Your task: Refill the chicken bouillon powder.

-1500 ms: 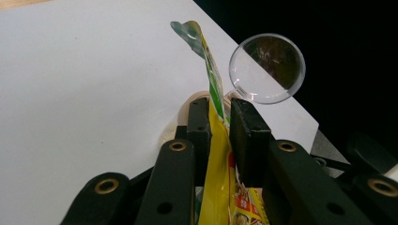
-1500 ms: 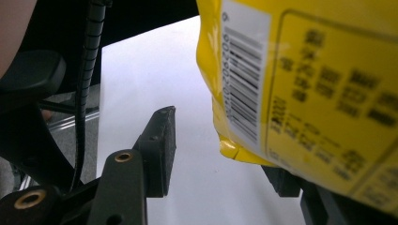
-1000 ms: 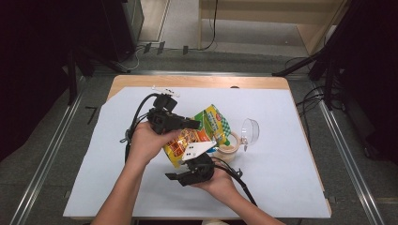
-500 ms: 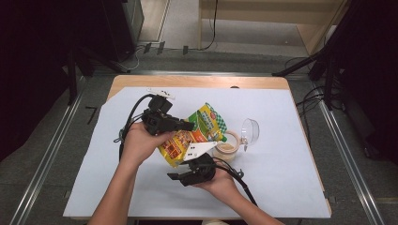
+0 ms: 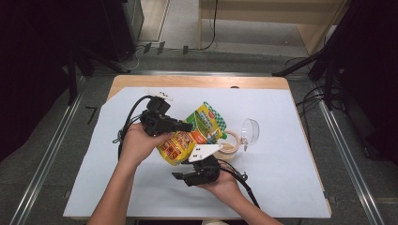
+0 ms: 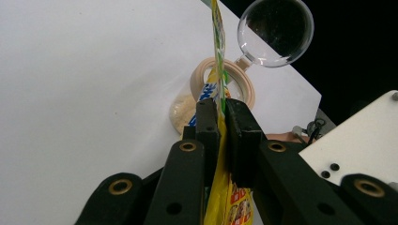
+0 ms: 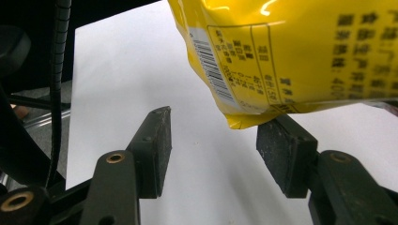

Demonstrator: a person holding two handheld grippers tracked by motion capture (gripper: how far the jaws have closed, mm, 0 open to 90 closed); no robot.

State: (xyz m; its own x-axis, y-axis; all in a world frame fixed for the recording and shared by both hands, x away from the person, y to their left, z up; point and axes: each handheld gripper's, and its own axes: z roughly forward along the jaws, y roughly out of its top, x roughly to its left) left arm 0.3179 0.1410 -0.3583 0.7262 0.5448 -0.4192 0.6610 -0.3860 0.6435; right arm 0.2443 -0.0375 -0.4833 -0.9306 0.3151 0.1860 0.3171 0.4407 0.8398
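Observation:
A yellow and green snack bag (image 5: 199,131) hangs tilted over a round jar with a beige rim (image 5: 231,146) that holds pale grains. My left gripper (image 5: 187,126) is shut on the bag's edge; in the left gripper view its jaws (image 6: 221,124) pinch the thin bag (image 6: 217,42) above the jar (image 6: 199,77). My right gripper (image 5: 179,177) sits low beside the bag, open. In the right gripper view (image 7: 213,140) the bag's bottom corner (image 7: 244,119) hangs just over one pad (image 7: 281,150), not pinched.
The jar's clear round lid (image 5: 250,131) stands swung open to the right of the jar. White paper (image 5: 291,178) covers the wooden table (image 5: 197,82). Black cables trail from both grippers. Floor rails run along both sides.
The left gripper and the bag have shifted slightly to the left. The right gripper has stayed where it was, still open under the bag.

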